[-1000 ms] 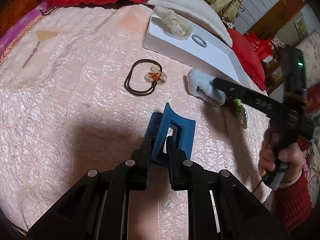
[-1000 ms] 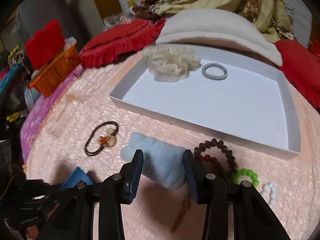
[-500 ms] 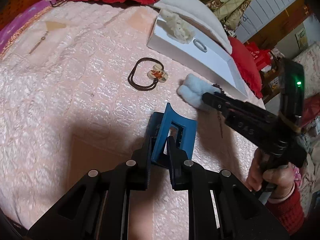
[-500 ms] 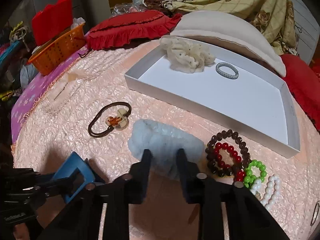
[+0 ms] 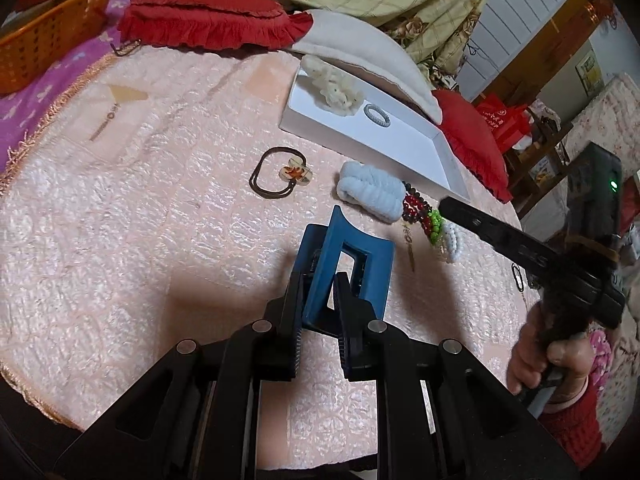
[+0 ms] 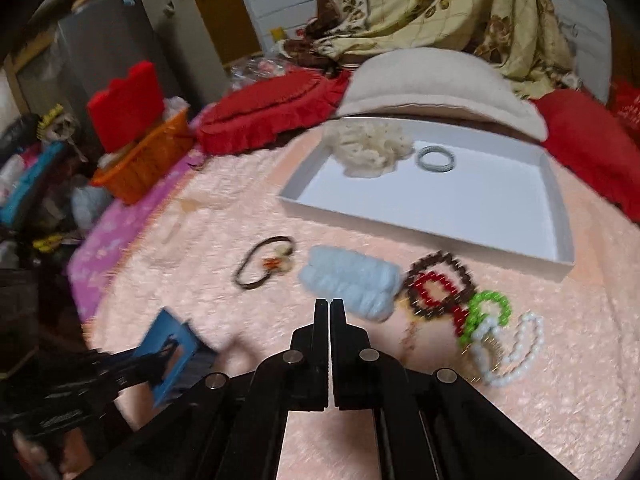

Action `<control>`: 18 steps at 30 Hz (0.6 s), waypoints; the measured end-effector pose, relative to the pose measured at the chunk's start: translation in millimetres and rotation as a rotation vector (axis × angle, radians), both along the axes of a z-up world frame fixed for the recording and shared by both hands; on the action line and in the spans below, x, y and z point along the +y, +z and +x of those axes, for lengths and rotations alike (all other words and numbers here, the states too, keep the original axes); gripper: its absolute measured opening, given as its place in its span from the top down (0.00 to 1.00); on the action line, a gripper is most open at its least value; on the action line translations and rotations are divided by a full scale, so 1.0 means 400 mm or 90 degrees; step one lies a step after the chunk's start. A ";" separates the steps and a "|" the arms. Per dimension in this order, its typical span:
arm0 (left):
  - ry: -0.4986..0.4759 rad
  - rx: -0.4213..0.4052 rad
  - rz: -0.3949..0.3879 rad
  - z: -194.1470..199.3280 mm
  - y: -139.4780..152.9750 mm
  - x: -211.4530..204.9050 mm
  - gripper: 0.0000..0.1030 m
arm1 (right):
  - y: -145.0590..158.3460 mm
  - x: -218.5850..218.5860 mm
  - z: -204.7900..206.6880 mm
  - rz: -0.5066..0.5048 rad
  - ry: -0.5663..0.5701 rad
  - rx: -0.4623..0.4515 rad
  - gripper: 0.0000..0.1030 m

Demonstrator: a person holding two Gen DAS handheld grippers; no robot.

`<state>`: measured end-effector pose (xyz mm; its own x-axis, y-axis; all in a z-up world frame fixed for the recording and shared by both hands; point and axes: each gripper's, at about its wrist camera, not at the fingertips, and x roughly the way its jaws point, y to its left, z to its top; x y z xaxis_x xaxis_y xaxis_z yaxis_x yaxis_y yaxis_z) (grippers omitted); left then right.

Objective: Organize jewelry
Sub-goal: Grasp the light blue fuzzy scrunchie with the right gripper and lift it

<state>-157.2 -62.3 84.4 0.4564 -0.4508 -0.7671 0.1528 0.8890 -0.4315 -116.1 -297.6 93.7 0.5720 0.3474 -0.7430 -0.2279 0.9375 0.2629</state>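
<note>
Both tools closed (left [image 5: 316, 300] grips clip [image 5: 348, 264]).

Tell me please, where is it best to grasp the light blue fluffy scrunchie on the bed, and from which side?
Probably from above, across the narrow width of the light blue scrunchie. It lies flat as a long soft roll, so fingers closing over its middle can squeeze it. Its right end touches the dark bead bracelet, so stay left of that.
</note>
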 end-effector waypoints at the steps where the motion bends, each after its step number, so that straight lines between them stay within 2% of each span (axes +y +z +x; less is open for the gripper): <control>1: 0.003 0.000 -0.005 -0.002 0.000 0.005 0.87 | 0.002 -0.005 -0.004 0.007 -0.004 -0.001 0.99; 2: 0.005 0.002 -0.009 0.002 -0.004 0.004 0.87 | 0.005 -0.010 -0.010 0.006 -0.012 -0.005 0.97; 4: 0.008 0.013 -0.015 0.005 -0.017 0.007 0.87 | 0.002 -0.010 -0.014 -0.021 -0.021 -0.011 0.75; 5: 0.008 0.017 -0.017 0.006 -0.023 0.008 0.87 | -0.004 -0.007 -0.011 -0.037 -0.027 -0.010 0.50; 6: 0.008 0.022 -0.017 0.007 -0.027 0.009 0.87 | -0.007 -0.008 -0.009 -0.041 -0.031 -0.011 0.35; 10: 0.011 0.028 -0.016 0.008 -0.042 0.018 0.87 | -0.033 0.016 0.032 -0.084 -0.026 -0.014 0.33; 15: 0.017 0.028 -0.018 0.011 -0.047 0.037 0.87 | -0.107 0.106 0.137 -0.230 0.040 -0.004 0.33; 16: 0.019 0.027 -0.016 0.011 -0.046 0.042 0.87 | -0.124 0.111 0.155 -0.241 0.040 0.007 0.36; 17: 0.020 0.026 -0.014 0.012 -0.044 0.046 0.87 | -0.134 0.110 0.165 -0.232 0.043 0.019 0.57; 18: 0.020 0.024 -0.012 0.012 -0.041 0.050 0.87 | -0.140 0.107 0.170 -0.218 0.043 0.029 0.62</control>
<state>-152.3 -42.3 67.9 0.4411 -0.4514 -0.7757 0.1077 0.8847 -0.4536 -48.2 -254.7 37.8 0.5202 0.1100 -0.8469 -0.2879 0.9562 -0.0527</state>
